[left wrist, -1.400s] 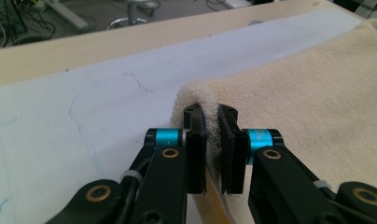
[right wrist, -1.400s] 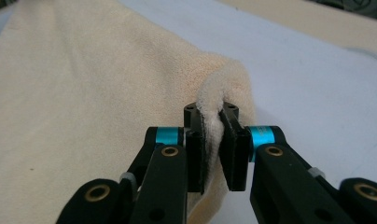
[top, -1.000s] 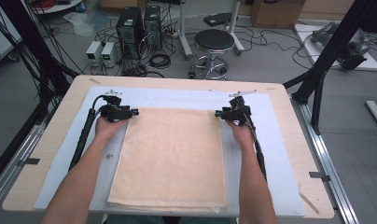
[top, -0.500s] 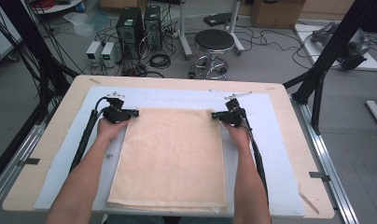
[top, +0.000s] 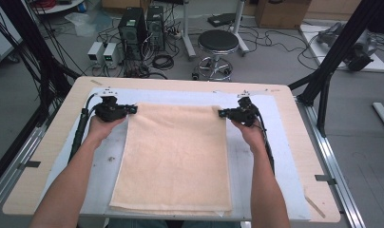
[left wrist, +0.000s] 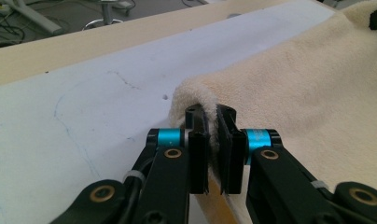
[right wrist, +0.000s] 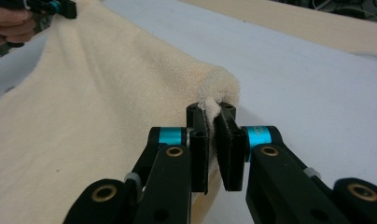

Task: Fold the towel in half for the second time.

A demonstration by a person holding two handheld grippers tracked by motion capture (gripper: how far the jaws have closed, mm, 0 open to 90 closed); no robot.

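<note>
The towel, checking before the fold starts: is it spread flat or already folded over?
Spread, not folded over: the towel lies open on the table, only its far corners pinched up by the left gripper and right gripper.

Both claws have just closed: the left claw (left wrist: 213, 140) now pinches the far left corner of the cream towel (top: 176, 156), and the right claw (right wrist: 213, 140) pinches the far right corner. Both corners are now raised slightly off the bench (top: 294, 142).

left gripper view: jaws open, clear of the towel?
No: the left gripper has its jaws closed on the far left corner of the cream towel, with a fold of cloth pinched between the pads above the white mat.
</note>
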